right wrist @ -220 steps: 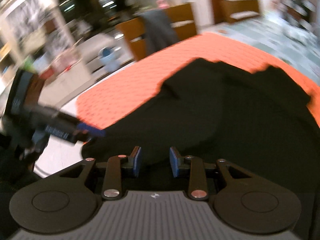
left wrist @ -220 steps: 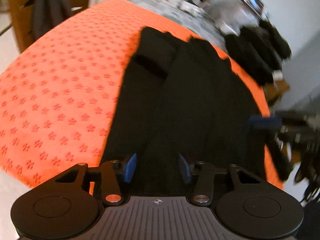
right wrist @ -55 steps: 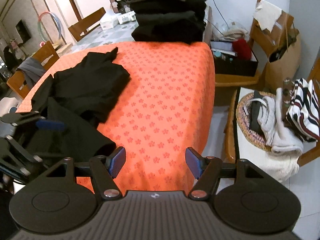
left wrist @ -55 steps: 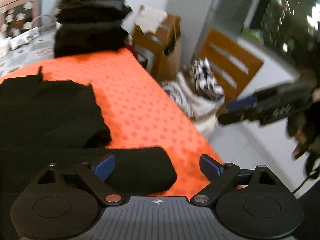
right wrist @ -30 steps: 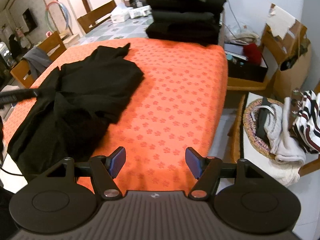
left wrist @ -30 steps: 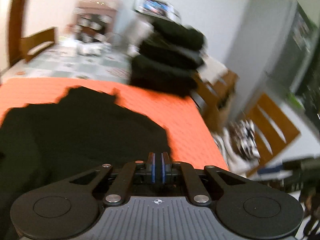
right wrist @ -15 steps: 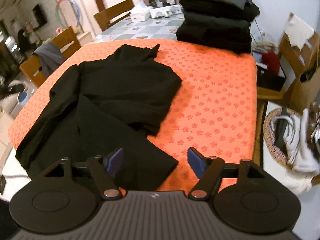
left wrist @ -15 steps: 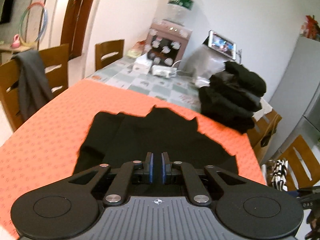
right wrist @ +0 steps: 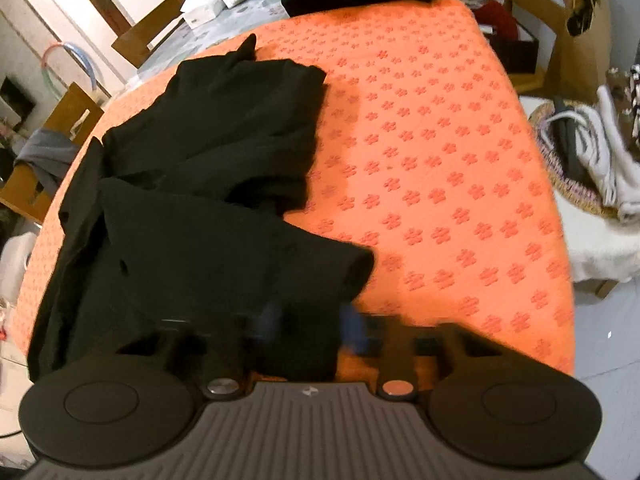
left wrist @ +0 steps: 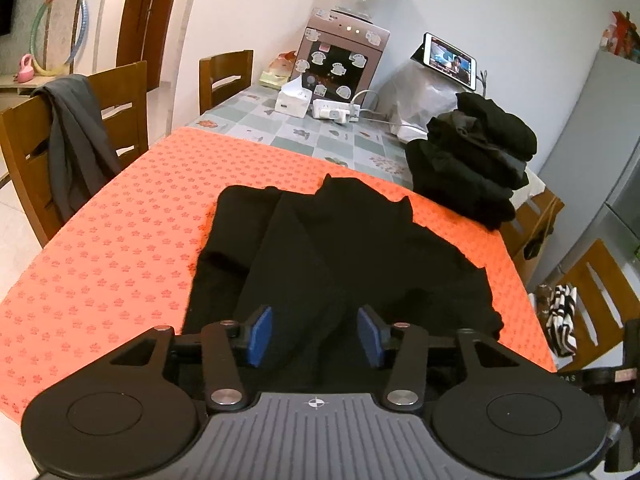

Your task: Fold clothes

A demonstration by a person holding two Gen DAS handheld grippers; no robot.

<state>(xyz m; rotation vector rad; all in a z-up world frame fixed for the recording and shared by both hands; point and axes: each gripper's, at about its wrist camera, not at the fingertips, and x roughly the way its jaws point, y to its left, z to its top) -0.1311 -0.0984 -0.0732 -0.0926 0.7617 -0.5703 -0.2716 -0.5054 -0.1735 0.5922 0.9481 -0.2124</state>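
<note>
Lying rumpled on orange flower-print tablecloth (left wrist: 120, 240): soft black garment (left wrist: 340, 248). Left gripper (left wrist: 316, 336) just spread, blue pads off cloth; right gripper (right wrist: 312, 326) blurred, just closing on garment's rounded near fold

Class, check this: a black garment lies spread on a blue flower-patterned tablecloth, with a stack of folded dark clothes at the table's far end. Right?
Not quite. The tablecloth is orange, not blue, as the left wrist view shows. The black garment does lie on it, with the stack of folded dark clothes at the far end.
</note>
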